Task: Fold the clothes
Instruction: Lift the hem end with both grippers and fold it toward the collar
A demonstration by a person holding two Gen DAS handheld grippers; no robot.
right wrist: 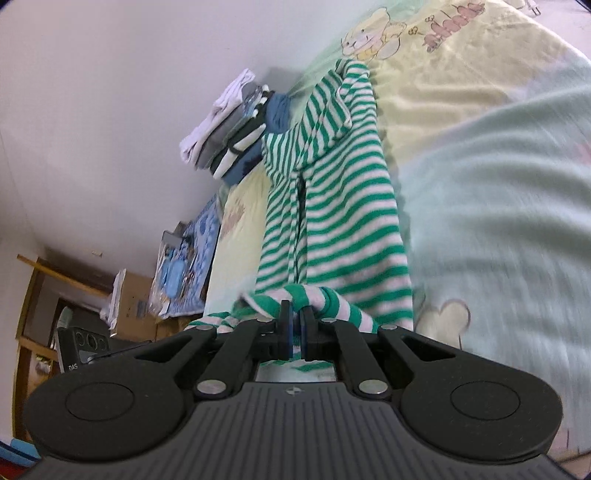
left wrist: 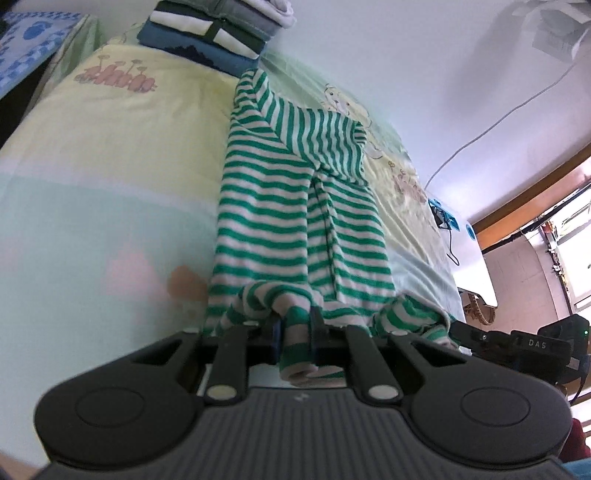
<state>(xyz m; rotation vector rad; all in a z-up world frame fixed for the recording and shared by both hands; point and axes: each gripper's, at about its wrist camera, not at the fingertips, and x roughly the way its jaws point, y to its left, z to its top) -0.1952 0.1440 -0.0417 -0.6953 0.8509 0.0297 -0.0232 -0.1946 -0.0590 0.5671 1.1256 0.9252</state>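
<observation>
Gripping the near edge of the striped garment (left wrist: 295, 206) in both the left claw (left wrist: 295, 332) and right claw (right wrist: 295, 325), likely carrying it far across the bed (left wrist: 110, 155) for a fold, corners level.

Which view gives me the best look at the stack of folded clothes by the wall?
The right wrist view: the stack of folded clothes shows whole, every layer visible beside the striped garment. The left wrist view cuts the stack off at the top edge, showing only the lower layers.
</observation>
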